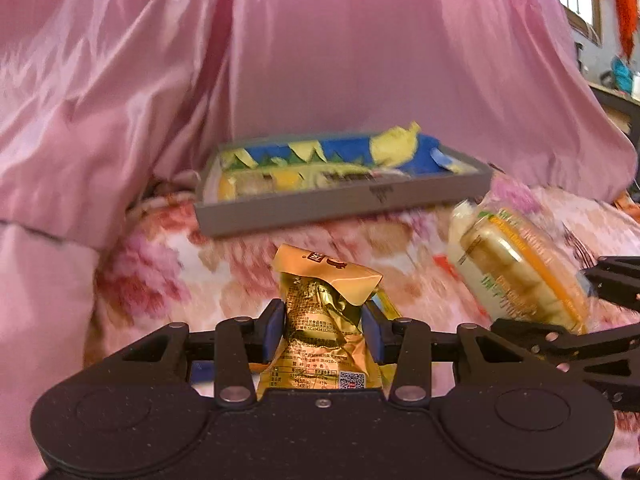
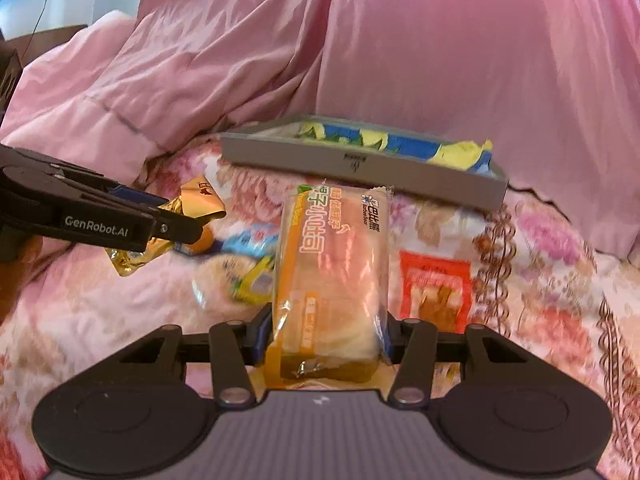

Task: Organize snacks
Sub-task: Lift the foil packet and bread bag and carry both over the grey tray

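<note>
My left gripper (image 1: 323, 326) is shut on a gold foil snack packet (image 1: 326, 312), held above the floral bedspread; it shows from the side in the right wrist view (image 2: 192, 226). My right gripper (image 2: 326, 336) is shut on a wrapped bread pack (image 2: 332, 276) with orange print, also seen at the right of the left wrist view (image 1: 516, 268). A grey tray (image 1: 344, 204) lies ahead, holding blue-and-yellow snack bags (image 1: 332, 152); its front wall shows in the right wrist view (image 2: 360, 168).
Loose snacks lie on the bedspread: a red packet (image 2: 436, 288), a yellow-and-clear packet (image 2: 240, 280) and a blue one (image 2: 250, 238). A pink satin quilt (image 2: 400, 48) is heaped behind and around the tray.
</note>
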`<state>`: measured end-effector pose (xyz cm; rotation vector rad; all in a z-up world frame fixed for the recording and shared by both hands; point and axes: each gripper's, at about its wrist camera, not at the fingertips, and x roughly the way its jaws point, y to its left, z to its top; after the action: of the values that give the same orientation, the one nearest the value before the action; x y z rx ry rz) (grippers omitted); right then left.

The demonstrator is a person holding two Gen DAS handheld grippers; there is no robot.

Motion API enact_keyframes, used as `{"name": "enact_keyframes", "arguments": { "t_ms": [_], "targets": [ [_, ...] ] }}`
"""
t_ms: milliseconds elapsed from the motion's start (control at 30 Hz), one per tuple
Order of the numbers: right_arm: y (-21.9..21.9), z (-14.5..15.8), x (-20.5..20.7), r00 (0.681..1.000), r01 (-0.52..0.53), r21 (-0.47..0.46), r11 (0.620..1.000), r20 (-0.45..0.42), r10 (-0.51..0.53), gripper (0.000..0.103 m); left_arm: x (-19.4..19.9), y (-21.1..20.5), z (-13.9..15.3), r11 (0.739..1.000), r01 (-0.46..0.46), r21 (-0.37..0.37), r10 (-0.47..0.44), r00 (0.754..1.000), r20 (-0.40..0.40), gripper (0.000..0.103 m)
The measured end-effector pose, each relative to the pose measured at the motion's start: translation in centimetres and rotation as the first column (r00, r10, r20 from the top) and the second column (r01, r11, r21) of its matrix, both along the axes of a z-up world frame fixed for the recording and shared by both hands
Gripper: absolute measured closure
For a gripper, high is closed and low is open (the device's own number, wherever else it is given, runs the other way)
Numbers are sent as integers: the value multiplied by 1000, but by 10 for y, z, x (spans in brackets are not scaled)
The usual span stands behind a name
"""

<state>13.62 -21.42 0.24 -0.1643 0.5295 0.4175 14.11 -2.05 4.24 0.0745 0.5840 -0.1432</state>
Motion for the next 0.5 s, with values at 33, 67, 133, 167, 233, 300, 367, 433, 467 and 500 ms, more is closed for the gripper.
{"name": "enact_keyframes", "arguments": {
  "t_ms": [33,67,133,167,233,300,367,433,467,500],
  "targets": [
    [1,5,5,1000,-1,1,1000,6,1,50,6,2,4,1000,-17,-4,17,1000,2,59],
    [2,10,11,1000,-3,2,1000,15,3,50,11,4,7,999,-32,-11,32,999,5,59],
    [3,21,21,999,-9,3,1000,35,9,50,22,8,15,998,-56,-22,56,998,14,59],
    [4,25,27,999,-13,2,1000,43,13,50,29,9,19,998,-65,-18,66,998,22,59],
    [6,34,41,999,-19,-5,1000,45,19,50,43,9,28,997,-71,2,71,996,51,59],
    [9,42,55,999,-30,-12,999,45,31,50,57,8,37,997,-78,21,76,993,87,59],
    [14,49,70,998,-41,-30,999,56,43,50,72,7,44,996,-91,20,88,990,108,59],
    [18,54,86,997,-43,-47,998,61,46,50,92,8,49,993,-115,-3,114,987,115,59],
    [20,56,95,997,-39,-56,998,60,43,50,101,9,51,992,-129,-16,130,985,117,59],
    [22,57,103,998,-34,-61,998,57,37,50,111,10,52,989,-143,-33,146,982,122,59]
  ]
}}
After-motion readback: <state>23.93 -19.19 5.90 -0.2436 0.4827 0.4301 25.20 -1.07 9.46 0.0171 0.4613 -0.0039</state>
